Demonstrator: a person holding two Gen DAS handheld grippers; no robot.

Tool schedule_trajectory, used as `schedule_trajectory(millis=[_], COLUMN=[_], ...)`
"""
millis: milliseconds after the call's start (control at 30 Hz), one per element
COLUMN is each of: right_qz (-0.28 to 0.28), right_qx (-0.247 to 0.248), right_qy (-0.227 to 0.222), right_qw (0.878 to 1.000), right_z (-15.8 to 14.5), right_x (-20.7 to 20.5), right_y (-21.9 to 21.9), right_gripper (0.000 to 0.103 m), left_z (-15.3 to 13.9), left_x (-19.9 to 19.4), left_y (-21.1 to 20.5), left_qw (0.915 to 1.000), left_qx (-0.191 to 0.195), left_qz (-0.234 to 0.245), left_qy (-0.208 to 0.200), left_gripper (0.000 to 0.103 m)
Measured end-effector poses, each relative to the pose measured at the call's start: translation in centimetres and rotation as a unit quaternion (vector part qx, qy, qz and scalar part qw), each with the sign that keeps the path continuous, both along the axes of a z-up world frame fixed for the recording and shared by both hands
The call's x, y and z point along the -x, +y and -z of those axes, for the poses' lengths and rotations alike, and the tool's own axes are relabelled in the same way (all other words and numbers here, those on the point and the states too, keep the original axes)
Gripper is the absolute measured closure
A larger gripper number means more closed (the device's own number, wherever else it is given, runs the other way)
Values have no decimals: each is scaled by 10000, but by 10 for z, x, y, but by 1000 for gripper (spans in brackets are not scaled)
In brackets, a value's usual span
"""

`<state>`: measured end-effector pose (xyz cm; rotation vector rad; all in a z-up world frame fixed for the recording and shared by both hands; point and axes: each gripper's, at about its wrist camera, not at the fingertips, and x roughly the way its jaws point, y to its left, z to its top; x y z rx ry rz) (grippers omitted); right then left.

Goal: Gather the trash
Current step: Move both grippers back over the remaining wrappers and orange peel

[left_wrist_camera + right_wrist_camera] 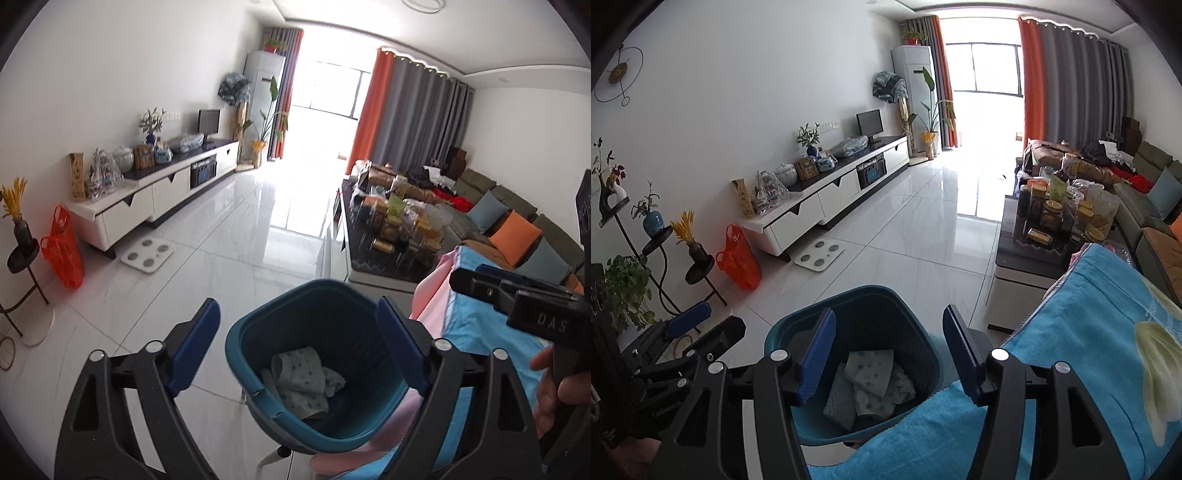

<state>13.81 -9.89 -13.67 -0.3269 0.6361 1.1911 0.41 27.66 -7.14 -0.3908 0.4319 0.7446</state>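
With both my left gripper (pixel 295 343) and right gripper (pixel 888 352) spread empty above the teal bin (pixel 332 295) holding crumpled tissues (pixel 871 384), I judge the drop done; next, seek more trash.

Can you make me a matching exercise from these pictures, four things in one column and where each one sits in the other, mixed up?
Things:
1. crumpled tissues
2. orange plastic bag
3. bathroom scale
4. blue towel

Places:
A. flat on the white floor tiles
B. inside the teal bin
C. draped over the surface right of the bin
D. upright on the floor at the TV cabinet's near end

Pairs: 1-B, 2-D, 3-A, 4-C
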Motion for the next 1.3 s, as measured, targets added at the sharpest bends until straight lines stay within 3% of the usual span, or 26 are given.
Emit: schedule_trajectory(millis=[100, 167, 233, 333, 667, 867, 1100, 1300], right_qz=[189, 299, 437, 690, 1384, 2035, 2959, 3607], right_qx=[-215, -335, -464, -553, -898, -1058, -994, -927], right_qy=[-110, -181, -229, -358, -790, -1093, -1272, -1227], right_qw=[9995, 9988, 9977, 9954, 9831, 9672, 9415, 9199], right_z=[-9, -12, -16, -20, -25, -19, -4, 7], right_x=[-2, -3, -5, -10, 0, 13, 29, 36], right_y=[-26, -43, -62, -90, -190, -255, -321, -361], right_gripper=[28, 24, 13, 11, 7, 7, 7, 7], left_z=[-19, -30, -38, -48, -76, -75, -65, -49], left_x=[2, -1, -3, -16, -48, -61, -73, -84], left_y=[-16, -27, -37, -54, -132, -189, -248, -285], left_qw=[9995, 9992, 9987, 9986, 9894, 9761, 9533, 9323], left_qx=[-240, -325, -358, -413, -612, -693, -720, -613], left_qz=[60, 108, 177, 322, 1273, 1997, 2854, 3521], left_qy=[-173, -219, -306, -117, -323, -506, -681, -551], left_gripper=[6, 6, 6, 6, 6, 6, 6, 6])
